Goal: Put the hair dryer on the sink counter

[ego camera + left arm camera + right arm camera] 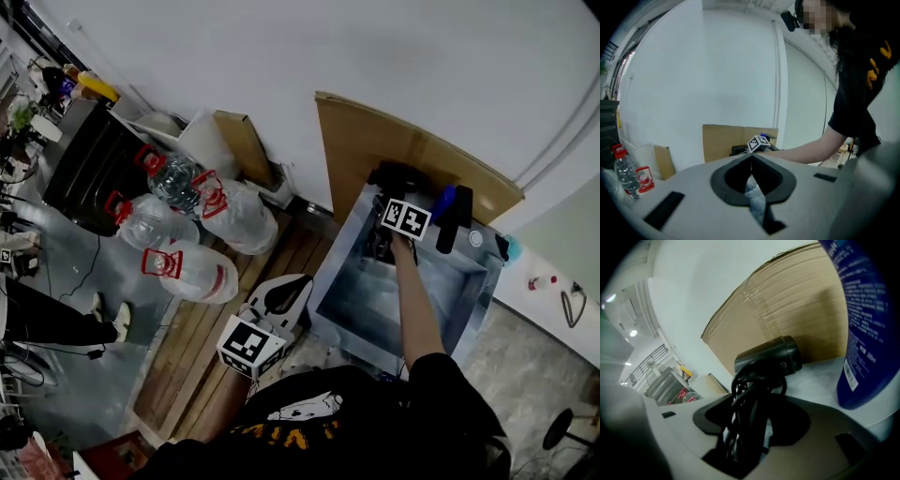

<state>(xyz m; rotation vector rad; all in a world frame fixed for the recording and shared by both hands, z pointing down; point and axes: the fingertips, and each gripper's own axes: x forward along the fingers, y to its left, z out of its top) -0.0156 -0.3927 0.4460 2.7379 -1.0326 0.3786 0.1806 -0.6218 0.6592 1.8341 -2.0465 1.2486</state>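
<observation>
The black hair dryer (771, 357), its cord wound round the handle, has its barrel resting low on the white sink counter (820, 376) in front of a cardboard sheet (801, 301). My right gripper (750, 427) is shut on the corded handle. From the head view, the right gripper (386, 197) reaches to the sink's far left corner, where the hair dryer (396, 176) shows as a dark shape. My left gripper (286, 291) hangs low beside the sink's near left side. In its own view the left gripper (751, 161) is shut with nothing in it.
A blue bottle (867, 324) stands close to the right of the dryer. The sink basin (375, 300) lies below my right arm. Several large water bottles (187, 234) and a black cabinet (84, 169) sit on the floor to the left.
</observation>
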